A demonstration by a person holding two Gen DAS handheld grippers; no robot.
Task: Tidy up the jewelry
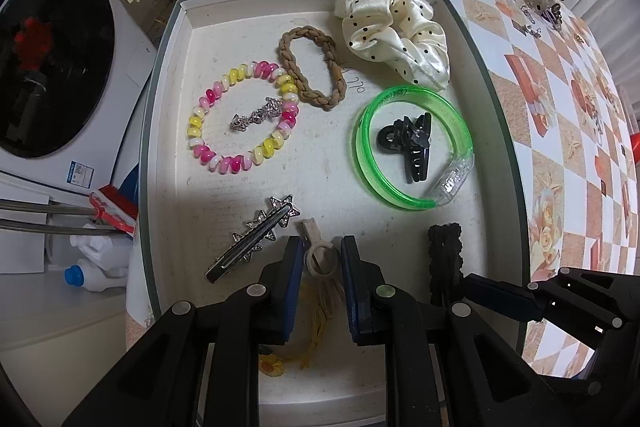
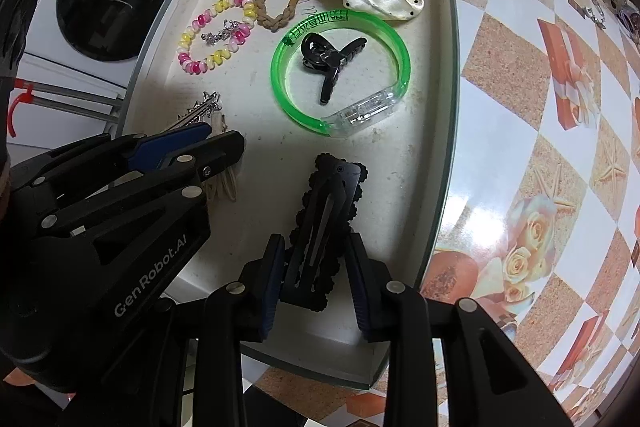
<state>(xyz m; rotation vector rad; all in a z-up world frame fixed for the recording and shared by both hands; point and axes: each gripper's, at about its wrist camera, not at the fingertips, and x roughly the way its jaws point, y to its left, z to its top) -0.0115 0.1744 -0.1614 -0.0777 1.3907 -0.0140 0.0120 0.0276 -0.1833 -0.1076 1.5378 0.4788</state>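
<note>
Black scalloped hair clip (image 2: 322,227), long, matte.

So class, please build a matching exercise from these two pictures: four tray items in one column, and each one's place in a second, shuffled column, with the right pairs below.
Items
1. black claw clip
2. small silver chain
3. black scalloped snap clip
4. polka-dot scrunchie

Places
A. between the right gripper's jaws
B. at the tray's far right corner
C. inside the green bangle
D. inside the pink and yellow coil bracelet

Pairs: 1-C, 2-D, 3-A, 4-B
</note>
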